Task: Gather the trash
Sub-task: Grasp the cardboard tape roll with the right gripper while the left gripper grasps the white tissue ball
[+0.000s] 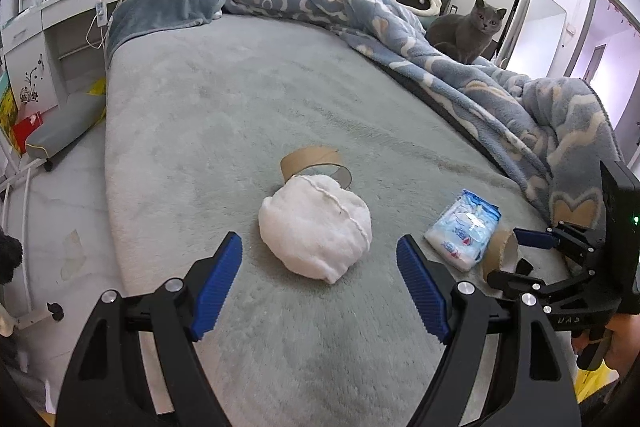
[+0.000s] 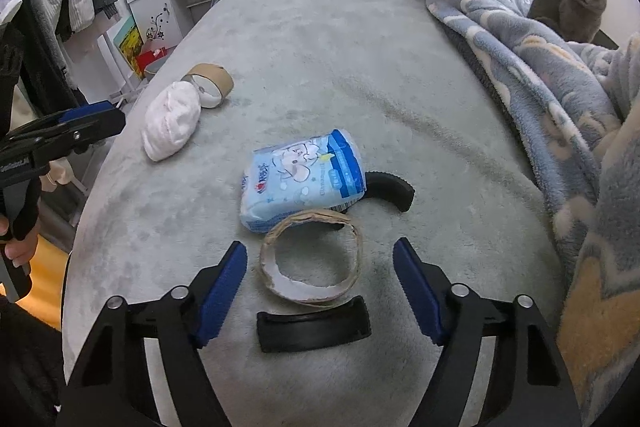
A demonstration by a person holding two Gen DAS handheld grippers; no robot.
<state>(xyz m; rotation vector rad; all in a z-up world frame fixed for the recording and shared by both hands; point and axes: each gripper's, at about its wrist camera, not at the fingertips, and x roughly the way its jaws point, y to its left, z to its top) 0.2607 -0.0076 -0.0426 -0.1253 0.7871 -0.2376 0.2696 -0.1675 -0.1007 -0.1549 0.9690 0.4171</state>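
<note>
- Blue-padded left gripper [image 1: 319, 285] is hovering spread apart, nothing between its pads, just short of a white cloth bundle [image 1: 316, 227] on the grey bed [image 1: 240, 99].
- Right gripper [image 2: 320, 293] is standing spread around a cardboard tape ring [image 2: 311, 257], pads not touching it.
- Blue tissue pack [image 2: 304, 179] is lying just beyond.
- Grey cat [image 2: 572, 7] is sitting on the blanket [image 2: 500, 39].

both wrist views low over bed [image 1: 200, 115]
</note>
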